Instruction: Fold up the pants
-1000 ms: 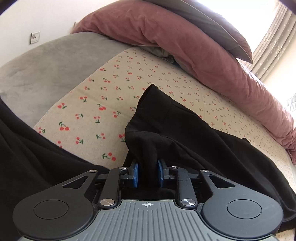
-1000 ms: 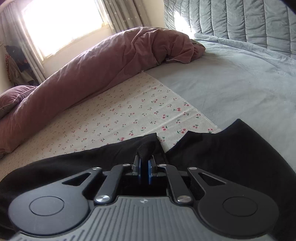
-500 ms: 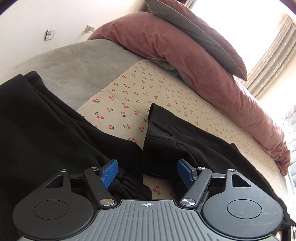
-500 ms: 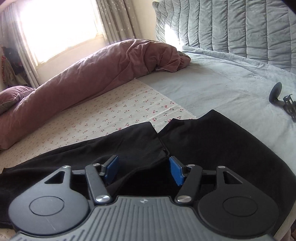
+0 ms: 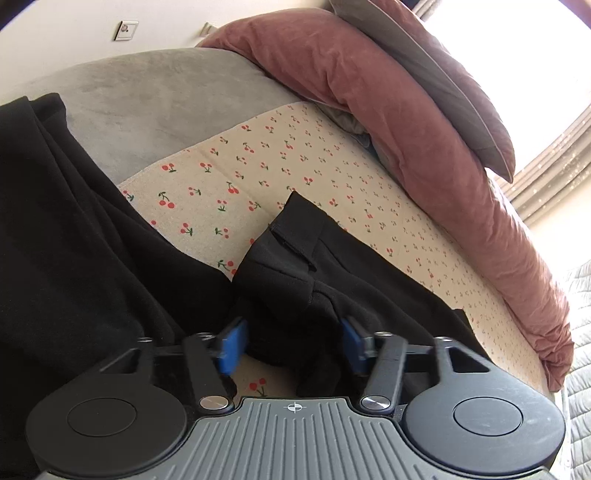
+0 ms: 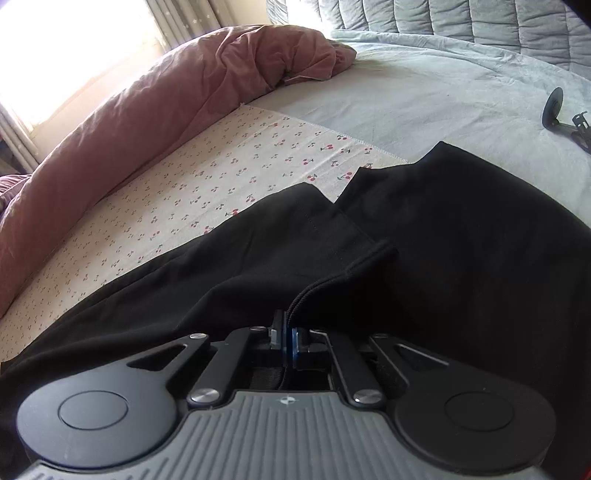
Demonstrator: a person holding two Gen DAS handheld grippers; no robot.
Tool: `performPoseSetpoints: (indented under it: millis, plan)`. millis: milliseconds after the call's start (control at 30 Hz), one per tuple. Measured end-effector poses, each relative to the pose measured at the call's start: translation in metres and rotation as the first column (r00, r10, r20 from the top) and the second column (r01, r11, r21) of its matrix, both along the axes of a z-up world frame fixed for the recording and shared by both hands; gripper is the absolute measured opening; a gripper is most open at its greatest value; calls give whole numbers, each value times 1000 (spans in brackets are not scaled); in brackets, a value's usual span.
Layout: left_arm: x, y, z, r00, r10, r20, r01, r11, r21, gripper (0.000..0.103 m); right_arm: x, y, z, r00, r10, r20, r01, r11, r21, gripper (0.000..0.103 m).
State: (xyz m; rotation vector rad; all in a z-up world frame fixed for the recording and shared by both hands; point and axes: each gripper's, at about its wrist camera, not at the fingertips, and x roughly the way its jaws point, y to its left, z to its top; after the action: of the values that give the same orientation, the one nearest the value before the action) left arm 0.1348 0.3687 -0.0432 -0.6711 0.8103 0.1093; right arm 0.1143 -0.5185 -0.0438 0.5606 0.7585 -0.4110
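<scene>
Pants [image 6: 443, 240] hem pinched by right gripper [image 6: 286, 338], cherry sheet [image 6: 229, 162] beyond

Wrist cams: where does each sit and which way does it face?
Left wrist: on the left gripper, looking down along its closing fingers at black pants between them, toward the pink duvet.
Right wrist: on the right gripper, shut on a pants hem, facing the grey headboard.
Shared: pants, cherry sheet, duvet.
</scene>
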Motion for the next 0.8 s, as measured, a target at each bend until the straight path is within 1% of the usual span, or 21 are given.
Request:
performPoseSetpoints:
  millis: [67, 100, 133, 167, 200, 233, 267, 333, 400, 467, 500, 533, 567, 600, 633, 700, 733, 767, 800]
  plan:
    - [-2, 1, -3, 999, 16, -34, -17, 999, -32, 40, -9, -6, 5, 999, -9, 38, 8, 1000, 29, 0]
    - [-5, 3, -5, 999, 24, -40, -26, 998, -62, 44, -12, -6, 6, 999, -5, 35, 4, 1000, 14, 0]
    - [-7, 5, -9, 999, 35, -40, -39, 993, -107, 60, -13, -6, 5, 1000, 0, 24, 0, 1000, -1, 0]
    - [-9, 8, -13, 998, 50, -35, -55, 986, -154, 69, -14, -6, 2, 1000, 6, 14, -6, 1000, -3, 0]
    - [-9, 8, -16, 998, 54, -23, -58, 979, -194, 81, -14, -8, -1, 1000, 6, 9, -6, 1000, 9, 0]
    - [-8, 6, -16, 999, 47, -19, -50, 977, -205, 86, -14, -12, -5, 1000, -3, 13, 2, 999, 36, 0]
    - [-5, 0, -16, 999, 36, -28, -41, 981, -190, 87, -12, -17, -8, 1000, -16, 23, 14, 997, 70, 0]
    - [3, -9, -17, 999, 22, -45, -29, 987, -156, 96, -9, -24, -12, 998, -33, 45, 27, 992, 124, 0]
    - [12, -14, -21, 996, 45, -72, -54, 990, -129, 96, -5, -23, -16, 999, -14, 31, 9, 990, 144, 0]
    - [19, -19, -23, 994, 79, -70, -85, 992, -93, 94, -11, -19, -18, 999, -15, 29, 10, 986, 164, 0]
    - [21, -22, -22, 994, 90, -65, -94, 993, -64, 84, -15, -18, -17, 999, -25, 39, 17, 984, 179, 6]
    - [22, -24, -20, 993, 93, -66, -95, 995, -32, 51, -23, -18, -15, 998, -42, 53, 31, 981, 193, 21]
    - [23, -25, -20, 994, 84, -69, -86, 996, -18, 40, -31, -18, -12, 995, -62, 72, 46, 978, 204, 29]
    - [22, -23, -20, 994, 91, -58, -93, 996, -18, 37, -42, -18, -8, 992, -84, 93, 61, 974, 220, 44]
    - [19, -21, -21, 994, 99, -41, -101, 994, -29, 35, -50, -18, -7, 989, -99, 111, 69, 966, 248, 52]
    - [14, -17, -22, 994, 106, -24, -107, 993, -53, 34, -59, -15, -8, 988, -91, 127, 48, 952, 303, 61]
    - [13, -15, -23, 994, 108, -18, -109, 992, -60, 34, -58, -12, -10, 990, -70, 118, 30, 950, 310, 62]
    - [13, -15, -24, 994, 105, -14, -106, 992, -63, 35, -55, -7, -14, 996, -43, 82, 15, 950, 312, 62]
    - [13, -15, -24, 995, 101, -13, -101, 993, -60, 36, -53, -2, -16, 998, -38, 47, 22, 954, 300, 62]
